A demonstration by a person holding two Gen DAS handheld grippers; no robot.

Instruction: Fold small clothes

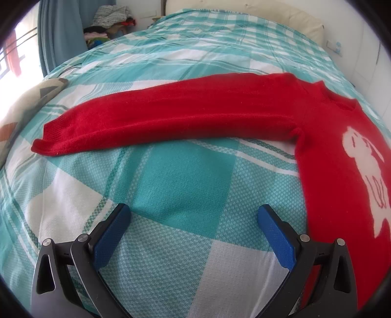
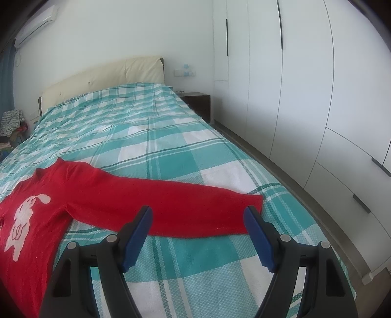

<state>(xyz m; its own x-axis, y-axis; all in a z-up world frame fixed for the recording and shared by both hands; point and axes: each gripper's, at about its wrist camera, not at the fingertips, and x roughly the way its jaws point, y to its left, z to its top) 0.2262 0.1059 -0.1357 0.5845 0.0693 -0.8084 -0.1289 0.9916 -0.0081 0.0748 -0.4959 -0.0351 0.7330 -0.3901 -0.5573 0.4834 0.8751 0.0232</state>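
A small red sweater (image 1: pixel 325 137) with a white animal print (image 1: pixel 366 176) lies flat on the bed, front up, sleeves spread out. In the left wrist view one sleeve (image 1: pixel 158 117) stretches to the left, its cuff at far left. My left gripper (image 1: pixel 194 215) is open and empty above the bedspread, below that sleeve and left of the body. In the right wrist view the sweater (image 2: pixel 44 208) lies at left and its other sleeve (image 2: pixel 176 205) stretches right. My right gripper (image 2: pixel 198 215) is open and empty, just in front of that sleeve near its cuff.
The bed (image 2: pixel 151 137) has a teal and white plaid cover and a cream headboard (image 2: pixel 102 75). White wardrobes (image 2: pixel 305 85) and a dark nightstand (image 2: pixel 198 102) stand to its right. A pile of clothes (image 1: pixel 110 22) and a blue curtain (image 1: pixel 58 36) are at the far left. A patterned pillow (image 1: pixel 22 107) lies at the left edge.
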